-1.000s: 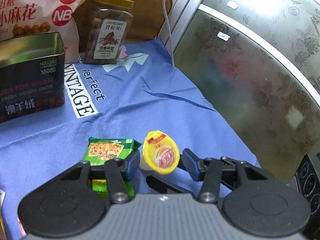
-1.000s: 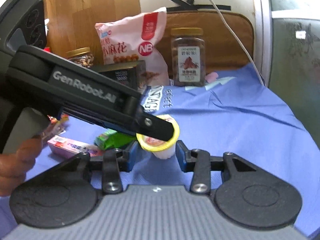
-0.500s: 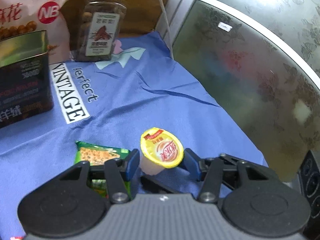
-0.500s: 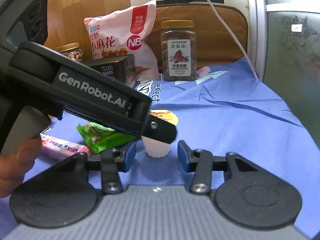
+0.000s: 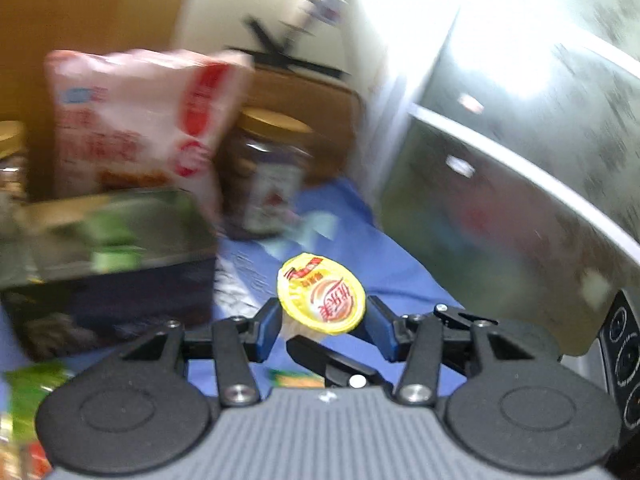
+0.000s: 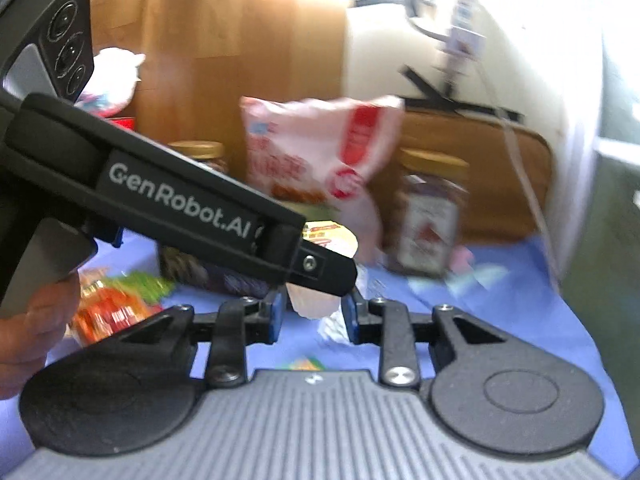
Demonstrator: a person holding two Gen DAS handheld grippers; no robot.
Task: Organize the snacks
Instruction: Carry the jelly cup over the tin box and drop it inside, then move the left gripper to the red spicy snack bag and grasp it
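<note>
A small jelly cup with a yellow foil lid (image 5: 321,298) sits between the blue pads of both grippers. My left gripper (image 5: 322,322) is shut on the cup under its lid rim. My right gripper (image 6: 314,314) closes on the cup's white body (image 6: 312,304) from below. The left gripper's black body (image 6: 180,208) crosses the right wrist view and hides part of the cup. The cup is held above the blue cloth (image 5: 384,264). An open dark tin box (image 5: 108,256) stands just left of it.
A pink snack bag (image 5: 136,120) and a gold-lidded nut jar (image 5: 268,176) stand behind the tin; another jar (image 6: 198,154) is further left. Green and orange snack packets (image 6: 116,300) lie on the cloth at left. A frosted glass panel (image 5: 520,200) bounds the right side.
Both grippers have lifted the jelly cup and carried it toward the tin and bag; the views are motion-blurred. The right gripper's fingers have closed in on the cup's body.
</note>
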